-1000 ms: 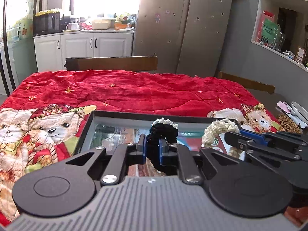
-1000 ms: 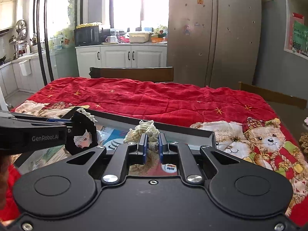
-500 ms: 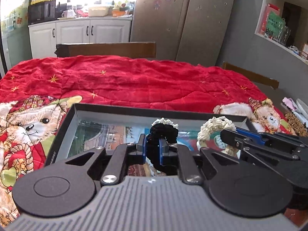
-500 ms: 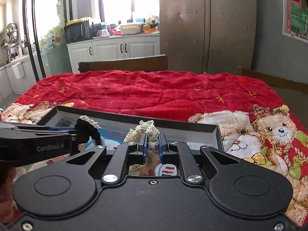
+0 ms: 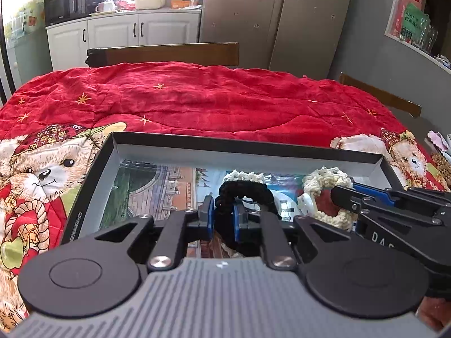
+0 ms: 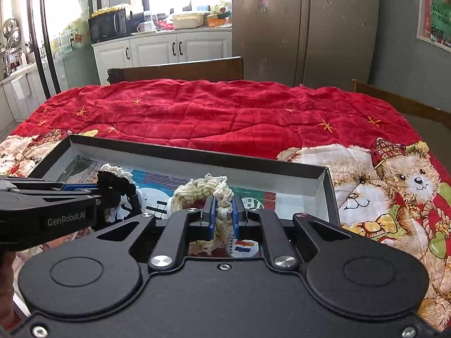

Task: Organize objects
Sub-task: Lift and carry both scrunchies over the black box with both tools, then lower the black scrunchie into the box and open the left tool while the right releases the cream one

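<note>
A shallow black box (image 5: 225,143) with a picture-printed floor lies on the red quilt. My left gripper (image 5: 222,217) is shut on a black scrunchie with a white lace edge (image 5: 245,191), held low over the middle of the box. Beside it on the right, my right gripper (image 5: 341,194) is shut on a cream crocheted scrunchie (image 5: 324,180). In the right wrist view, the cream scrunchie (image 6: 203,187) is pinched between the blue pads of the right gripper (image 6: 222,214) over the right half of the box (image 6: 197,157). The left gripper (image 6: 98,194) comes in from the left with the black scrunchie (image 6: 118,183).
The red quilt (image 5: 211,101) with teddy-bear prints covers the table. A wooden chair back (image 5: 169,53) stands at the far side and another (image 5: 380,95) at the right. Small pale and brown items (image 5: 439,152) lie past the quilt's right edge. Fridge and cabinets stand behind.
Both grippers have come down and forward over the box, each still holding its scrunchie. The box now fills more of both views.
</note>
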`<move>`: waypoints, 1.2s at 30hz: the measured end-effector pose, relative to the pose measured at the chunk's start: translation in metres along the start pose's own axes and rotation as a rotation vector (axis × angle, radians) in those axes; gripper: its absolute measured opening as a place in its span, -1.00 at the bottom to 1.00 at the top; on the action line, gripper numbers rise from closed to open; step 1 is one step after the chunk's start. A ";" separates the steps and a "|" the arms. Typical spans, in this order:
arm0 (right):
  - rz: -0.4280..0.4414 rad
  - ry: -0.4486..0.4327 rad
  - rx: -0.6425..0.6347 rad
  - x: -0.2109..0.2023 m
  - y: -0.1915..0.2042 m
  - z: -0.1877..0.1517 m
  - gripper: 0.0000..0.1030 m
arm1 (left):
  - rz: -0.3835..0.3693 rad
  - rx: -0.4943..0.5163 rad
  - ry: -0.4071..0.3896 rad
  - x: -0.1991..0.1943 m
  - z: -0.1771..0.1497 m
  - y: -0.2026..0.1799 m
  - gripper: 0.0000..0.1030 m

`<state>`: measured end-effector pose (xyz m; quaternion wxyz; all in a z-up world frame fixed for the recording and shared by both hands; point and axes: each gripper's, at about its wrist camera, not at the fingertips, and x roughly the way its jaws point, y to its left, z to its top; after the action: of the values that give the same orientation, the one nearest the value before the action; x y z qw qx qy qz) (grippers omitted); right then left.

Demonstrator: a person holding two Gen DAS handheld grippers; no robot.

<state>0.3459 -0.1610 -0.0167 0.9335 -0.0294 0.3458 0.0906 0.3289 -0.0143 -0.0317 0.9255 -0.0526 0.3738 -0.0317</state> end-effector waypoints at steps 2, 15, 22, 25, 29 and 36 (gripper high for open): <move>0.001 0.008 -0.001 0.001 0.000 0.000 -0.76 | 0.003 -0.005 0.000 0.000 0.000 0.001 -0.64; -0.018 0.008 -0.004 -0.001 0.000 0.000 -0.59 | 0.017 -0.010 -0.006 -0.001 0.001 0.002 -0.18; -0.043 -0.037 -0.013 -0.012 0.001 0.001 -0.53 | 0.026 -0.021 -0.022 -0.009 0.003 0.005 0.06; -0.041 -0.048 -0.008 -0.017 0.000 0.002 -0.53 | 0.026 -0.029 -0.044 -0.017 0.004 0.007 0.14; -0.038 -0.060 -0.010 -0.023 0.000 0.002 -0.53 | 0.041 -0.043 -0.071 -0.023 0.006 0.011 0.23; -0.043 -0.086 -0.022 -0.038 0.003 0.001 -0.49 | 0.036 -0.075 -0.115 -0.041 0.009 0.016 0.31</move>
<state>0.3178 -0.1637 0.0094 0.9488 -0.0433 0.3035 0.0756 0.3057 0.0065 0.0007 0.9432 -0.0823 0.3218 0.0023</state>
